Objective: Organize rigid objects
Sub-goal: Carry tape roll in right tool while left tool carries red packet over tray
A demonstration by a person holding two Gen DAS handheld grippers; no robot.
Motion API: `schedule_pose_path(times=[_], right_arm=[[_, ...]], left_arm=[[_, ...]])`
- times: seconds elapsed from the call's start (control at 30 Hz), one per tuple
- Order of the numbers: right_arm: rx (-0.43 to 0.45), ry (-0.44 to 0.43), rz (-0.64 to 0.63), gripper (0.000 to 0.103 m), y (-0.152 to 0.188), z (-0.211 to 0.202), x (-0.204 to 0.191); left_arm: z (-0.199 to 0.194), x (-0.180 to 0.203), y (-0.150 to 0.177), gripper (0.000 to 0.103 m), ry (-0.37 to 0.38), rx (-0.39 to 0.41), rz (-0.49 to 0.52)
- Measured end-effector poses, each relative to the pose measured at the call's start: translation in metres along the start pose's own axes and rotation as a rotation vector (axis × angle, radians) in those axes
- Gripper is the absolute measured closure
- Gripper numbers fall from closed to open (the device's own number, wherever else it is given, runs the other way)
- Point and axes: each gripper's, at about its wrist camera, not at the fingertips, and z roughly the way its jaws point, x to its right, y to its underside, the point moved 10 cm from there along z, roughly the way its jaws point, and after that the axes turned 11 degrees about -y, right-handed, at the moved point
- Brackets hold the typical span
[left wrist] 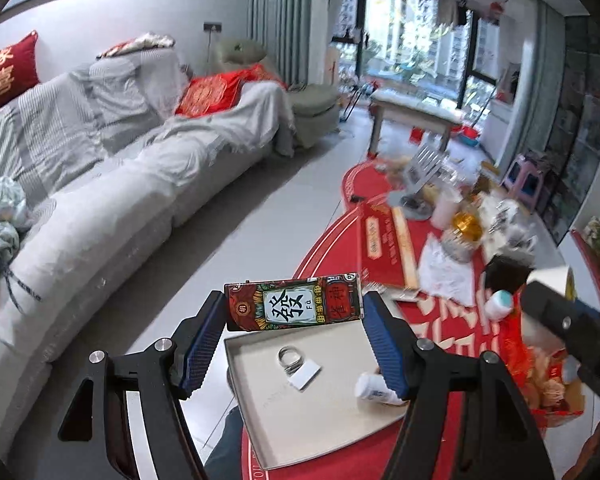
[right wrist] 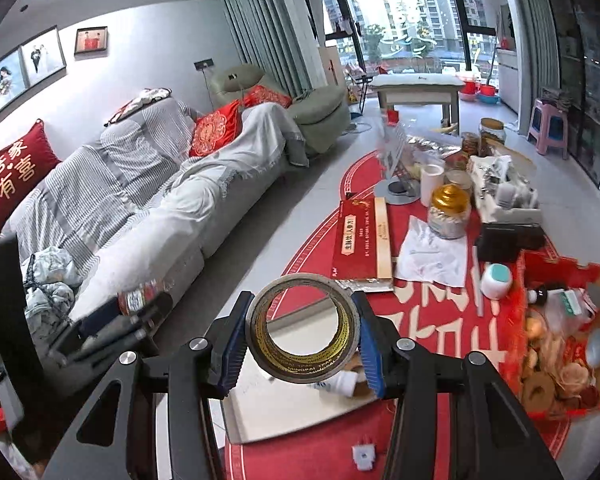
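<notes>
Daylight is pouring in from the big window (right wrist: 404, 20) straight ahead of both grippers, and it's blown out to white glare in my feed. The room is evenly bright, shadows soft. Through the left wrist camera the clutter (left wrist: 452, 216) beyond the fingers is smeared with motion blur, while the patterned box (left wrist: 294, 303) between the pads reads sharp. The right wrist view is crisper, down to the tape roll (right wrist: 302, 330). Both pictures bow hard at the edges, corners going black.
</notes>
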Motion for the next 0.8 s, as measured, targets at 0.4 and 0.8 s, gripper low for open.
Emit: schedule_pose_path(times=[0.4,0.8], right_arm=[[-0.26,0.054,0.075,0.053,0.073,0.125,0.046],[-0.348,0.098,0.06,0.053,0.095,0.168,0.068]], left_arm=[[0.124,0.011,0.09,0.031,-0.062,-0.274,0.037],[0.157,0.017,0.112,0.031,-0.076,-0.338,0.055]])
